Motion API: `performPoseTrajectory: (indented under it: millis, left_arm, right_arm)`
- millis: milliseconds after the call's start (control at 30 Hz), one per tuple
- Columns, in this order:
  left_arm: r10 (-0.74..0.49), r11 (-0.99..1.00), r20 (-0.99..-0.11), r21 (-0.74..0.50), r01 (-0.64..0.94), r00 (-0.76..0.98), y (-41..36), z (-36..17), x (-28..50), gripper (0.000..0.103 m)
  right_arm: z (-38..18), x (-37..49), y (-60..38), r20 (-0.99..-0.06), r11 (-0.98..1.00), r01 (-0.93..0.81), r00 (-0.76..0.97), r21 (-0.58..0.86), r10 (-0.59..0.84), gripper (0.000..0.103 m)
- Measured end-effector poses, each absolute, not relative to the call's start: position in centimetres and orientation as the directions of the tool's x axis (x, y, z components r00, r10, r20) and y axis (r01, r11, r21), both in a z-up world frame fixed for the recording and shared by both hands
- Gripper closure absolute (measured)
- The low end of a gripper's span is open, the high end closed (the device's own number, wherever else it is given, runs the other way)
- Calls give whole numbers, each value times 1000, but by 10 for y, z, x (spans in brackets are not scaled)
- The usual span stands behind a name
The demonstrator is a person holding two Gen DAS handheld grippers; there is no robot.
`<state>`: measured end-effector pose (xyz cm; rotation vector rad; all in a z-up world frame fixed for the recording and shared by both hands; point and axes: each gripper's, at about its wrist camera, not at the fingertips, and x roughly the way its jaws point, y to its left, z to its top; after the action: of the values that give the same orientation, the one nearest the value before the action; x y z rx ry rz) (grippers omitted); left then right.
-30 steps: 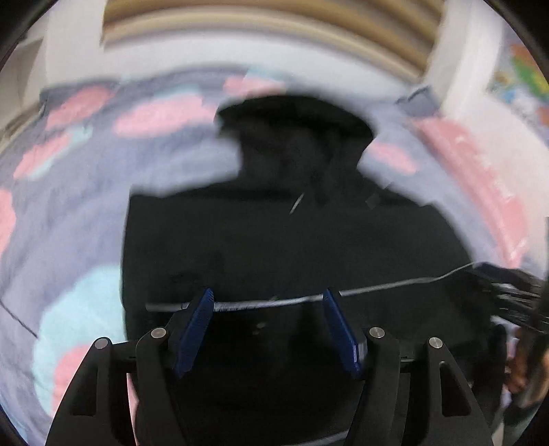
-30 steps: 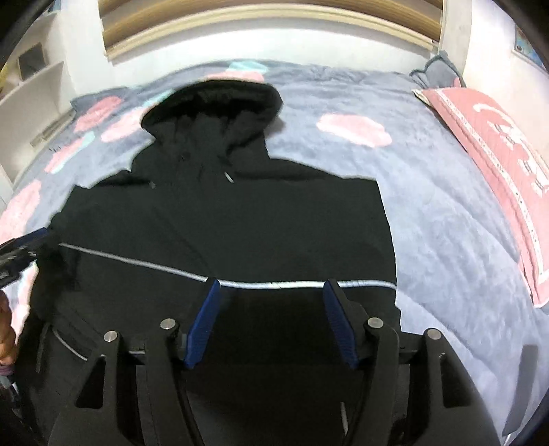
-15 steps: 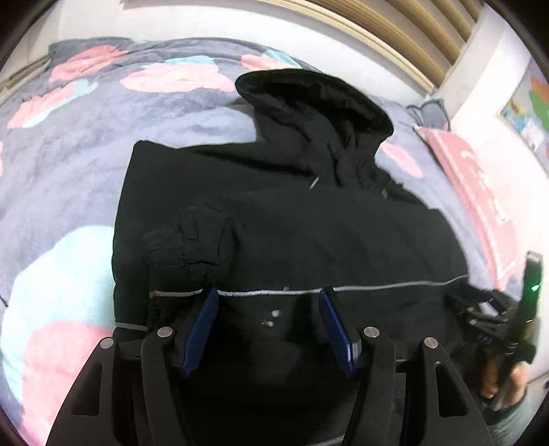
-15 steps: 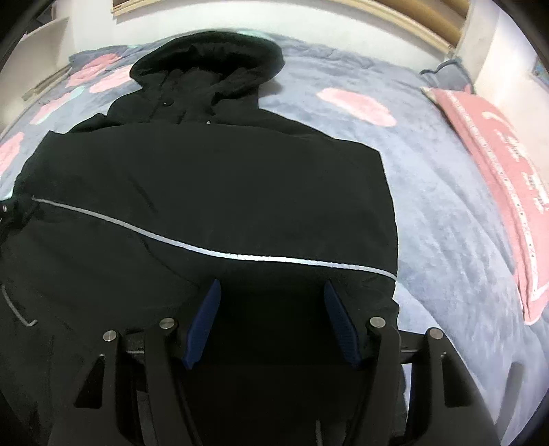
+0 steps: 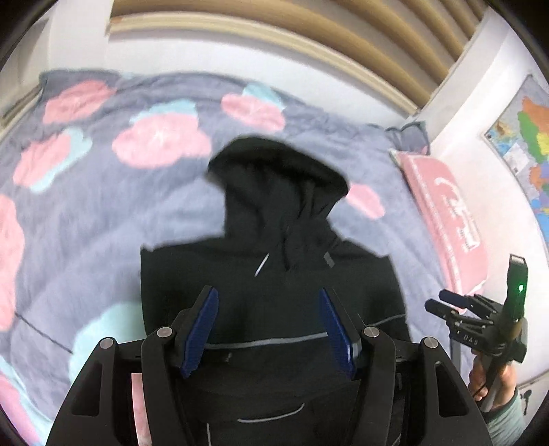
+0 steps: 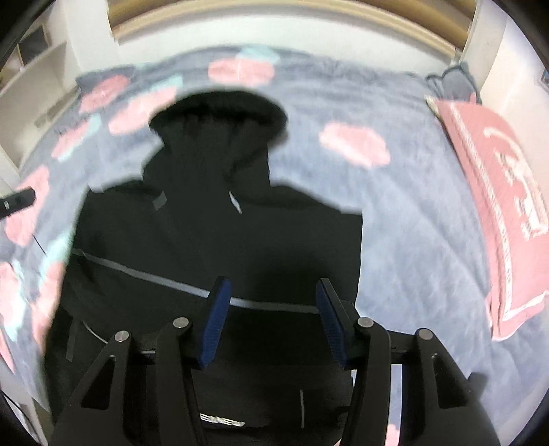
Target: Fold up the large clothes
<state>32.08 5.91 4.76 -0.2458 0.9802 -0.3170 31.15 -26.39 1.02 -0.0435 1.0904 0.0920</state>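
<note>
A black hooded jacket lies flat on the bed, hood toward the headboard, with a grey reflective stripe across its body. My left gripper hovers above its lower half, open, with nothing between the blue pads. In the right wrist view the same jacket lies below my right gripper. Its jaws are closing on empty air, clear of the cloth. The right gripper also shows at the right edge of the left view, held by a hand.
A grey-blue blanket with pink and cyan clouds covers the bed. A pink pillow lies along the right side. A wooden headboard stands at the back, white shelves at the left, a map on the right wall.
Both grippers have risen away from the jacket, so more of the bed and hood shows. The right gripper's blue pads stand a little closer together.
</note>
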Motion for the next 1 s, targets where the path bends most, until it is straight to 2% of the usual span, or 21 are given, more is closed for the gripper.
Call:
performPoseTrajectory:
  millis: [133, 200, 400, 500, 700, 1000]
  left_arm:
    - [-379, 923, -738, -347, 167, 559, 63, 86, 329, 40]
    - [-378, 923, -728, -345, 170, 572, 66, 100, 337, 40]
    - [-363, 926, -726, -353, 137, 584, 70, 101, 389, 40]
    - [-342, 934, -751, -340, 114, 565, 67, 80, 425, 40]
    - [-318, 940, -815, -337, 51, 485, 62, 4, 510, 40]
    - [-286, 945, -857, -326, -20, 429, 58, -87, 587, 40]
  right_arm:
    - [47, 332, -265, -866, 995, -75, 492, 65, 94, 45]
    - [59, 347, -262, -852, 994, -66, 512, 85, 107, 40]
    - [51, 401, -259, -859, 991, -57, 495, 122, 134, 39]
    - [32, 427, -260, -870, 990, -54, 474, 127, 138, 39]
    - [-29, 495, -268, -895, 986, -17, 416, 168, 160, 39]
    - [-115, 578, -270, -911, 969, 75, 365, 234, 191, 39]
